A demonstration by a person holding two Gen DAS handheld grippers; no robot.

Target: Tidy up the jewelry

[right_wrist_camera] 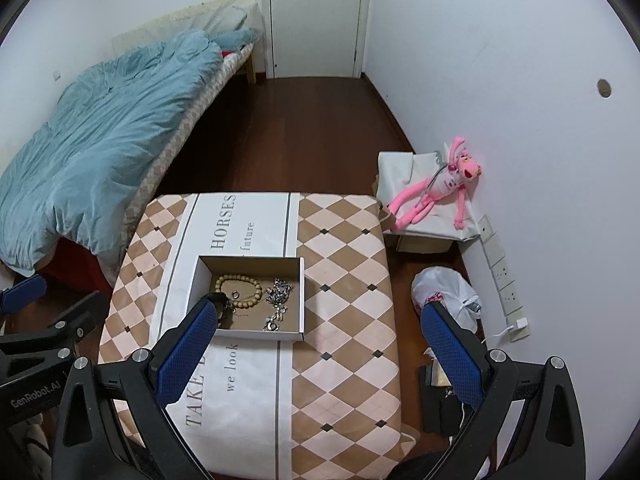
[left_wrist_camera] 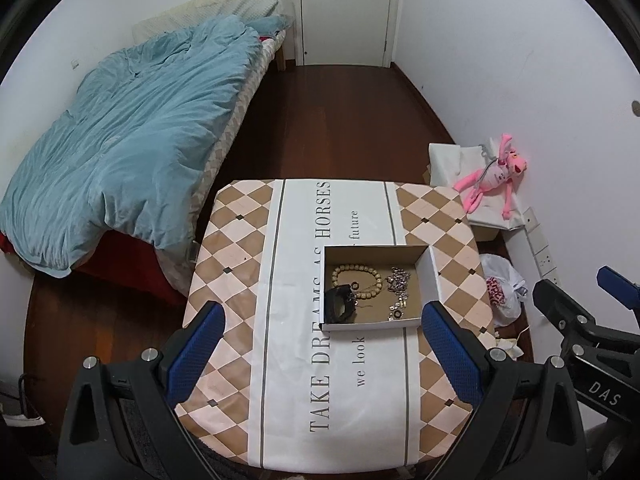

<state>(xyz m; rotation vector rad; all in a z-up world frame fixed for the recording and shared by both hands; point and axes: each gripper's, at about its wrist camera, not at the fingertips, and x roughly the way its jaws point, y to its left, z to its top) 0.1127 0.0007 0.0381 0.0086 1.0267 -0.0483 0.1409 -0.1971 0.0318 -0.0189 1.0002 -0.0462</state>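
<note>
Both my grippers hang above the near end of the counter [left_wrist_camera: 240,264], which wears a checkered cloth with a white printed stripe. Left gripper [left_wrist_camera: 322,338] has its jaws spread wide, nothing between them; right gripper [right_wrist_camera: 318,338] the same, jaws released and empty. Open cardboard box [left_wrist_camera: 428,276] sits on the white stripe, toward the middle of the counter. Inside it: tan bead bracelet [left_wrist_camera: 356,278] at the back left, silver chain [left_wrist_camera: 398,282] to its right running toward the front wall, a dark black item [left_wrist_camera: 339,303] at the front left, partly overlapping the beads; can't tell what it is. In the right wrist view my left blue pad [right_wrist_camera: 188,350] overlaps the box's front left corner. Bed [left_wrist_camera: 120,152] with blue duvet left of the counter, pink plush toy [left_wrist_camera: 496,174] by the right wall, white plastic bag [right_wrist_camera: 444,292] on the floor
</note>
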